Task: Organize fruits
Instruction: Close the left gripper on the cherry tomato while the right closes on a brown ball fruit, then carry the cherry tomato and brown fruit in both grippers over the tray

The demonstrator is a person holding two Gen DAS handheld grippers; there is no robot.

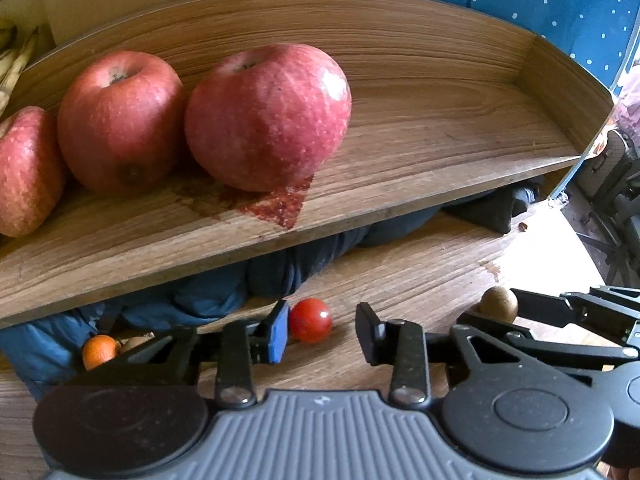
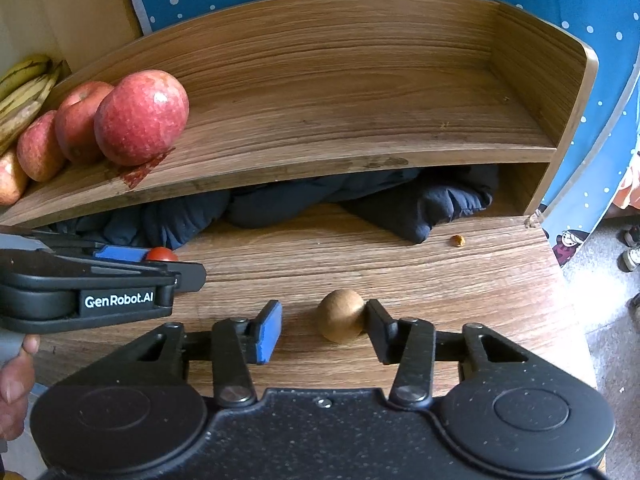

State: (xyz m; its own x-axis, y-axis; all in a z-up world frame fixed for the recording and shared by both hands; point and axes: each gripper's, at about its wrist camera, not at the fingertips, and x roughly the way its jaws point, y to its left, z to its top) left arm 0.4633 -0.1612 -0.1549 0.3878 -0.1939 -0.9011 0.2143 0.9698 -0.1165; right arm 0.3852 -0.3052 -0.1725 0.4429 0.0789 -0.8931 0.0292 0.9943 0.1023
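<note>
Shelf (image 2: pixel 340 92): wooden, raised above the worktop (image 2: pixel 400 264), right half bare. A reddish stain sits on its front edge under the nearest apple.

Dark blue cloth (image 2: pixel 280 208): bundled in the gap under the shelf, spilling a little onto the worktop.

Apples (image 1: pixel 192 120): red, lined up at the shelf's left end, touching one another. Bananas (image 2: pixel 24 92) lie beyond them at the far left, well spotted.

Left gripper (image 1: pixel 322 330): open and empty, low over the worktop. A small red fruit (image 1: pixel 310 320), tomato-like, lies between its fingers, close against the blue pad on the left finger; whether it touches, I cannot tell.

Right gripper (image 2: pixel 322 330): also open and empty. A small brown round fruit (image 2: pixel 341 315) lies between its fingers, against the black right finger, with a clear gap to the blue pad.

Orange fruit (image 1: pixel 100 351): at the cloth's edge, left of the left gripper, half hidden behind its arm. A small crumb (image 2: pixel 457 240) lies on the worktop to the right.

Step in hand, as I judge it: both grippers are lined up to pick the small loose fruits; apples and bananas already shelved. Next move calls for closing each gripper gently. Both fruits sit off-centre, so each may roll as the far finger comes in. Squeeze lightly on the red one; it looks soft. Then lift to the shelf's bare right part.
</note>
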